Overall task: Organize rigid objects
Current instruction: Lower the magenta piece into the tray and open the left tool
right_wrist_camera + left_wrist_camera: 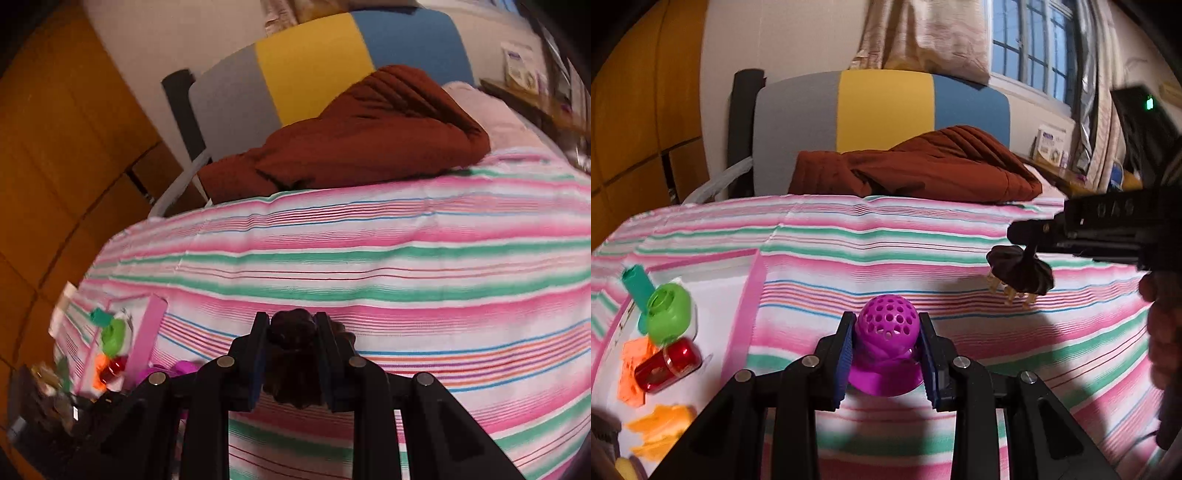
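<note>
My left gripper is shut on a purple perforated plastic toy, held low over the striped bedsheet. My right gripper is shut on a dark brown toy. In the left wrist view the right gripper holds that dark toy above the sheet at the right, its small tan legs hanging down. A pink-edged tray at the left holds a green toy, a teal piece, a red toy and orange pieces.
A rust-brown quilted jacket lies at the far side of the bed before a grey, yellow and blue headboard. Wooden cabinets stand at the left. A window and a cluttered shelf are at the right.
</note>
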`<state>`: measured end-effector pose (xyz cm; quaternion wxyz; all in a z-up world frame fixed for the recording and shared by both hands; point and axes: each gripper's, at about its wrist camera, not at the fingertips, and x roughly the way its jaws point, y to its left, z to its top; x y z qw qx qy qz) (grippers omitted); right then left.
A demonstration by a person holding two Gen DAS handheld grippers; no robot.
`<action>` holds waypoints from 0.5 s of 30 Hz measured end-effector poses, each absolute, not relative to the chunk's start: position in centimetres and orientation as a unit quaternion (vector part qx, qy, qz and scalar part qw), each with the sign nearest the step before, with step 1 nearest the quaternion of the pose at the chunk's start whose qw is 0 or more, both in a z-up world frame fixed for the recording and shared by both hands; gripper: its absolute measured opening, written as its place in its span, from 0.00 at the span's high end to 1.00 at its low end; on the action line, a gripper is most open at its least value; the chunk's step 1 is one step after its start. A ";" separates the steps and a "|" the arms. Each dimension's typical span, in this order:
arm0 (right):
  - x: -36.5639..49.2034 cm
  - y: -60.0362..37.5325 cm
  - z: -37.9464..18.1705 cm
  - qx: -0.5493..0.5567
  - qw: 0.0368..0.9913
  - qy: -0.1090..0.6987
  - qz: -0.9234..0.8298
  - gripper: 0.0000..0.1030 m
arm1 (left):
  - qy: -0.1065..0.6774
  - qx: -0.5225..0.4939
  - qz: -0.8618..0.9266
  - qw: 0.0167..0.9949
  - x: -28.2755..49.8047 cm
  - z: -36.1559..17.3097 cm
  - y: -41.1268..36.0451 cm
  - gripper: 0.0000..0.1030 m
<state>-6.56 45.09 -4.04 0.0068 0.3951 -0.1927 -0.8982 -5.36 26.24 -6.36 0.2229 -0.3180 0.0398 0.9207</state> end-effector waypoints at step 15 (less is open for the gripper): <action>-6.7 44.9 -4.7 0.400 0.008 -0.187 -0.897 0.77 | -0.068 -0.329 0.925 0.176 -8.1 -2.5 17.2 0.68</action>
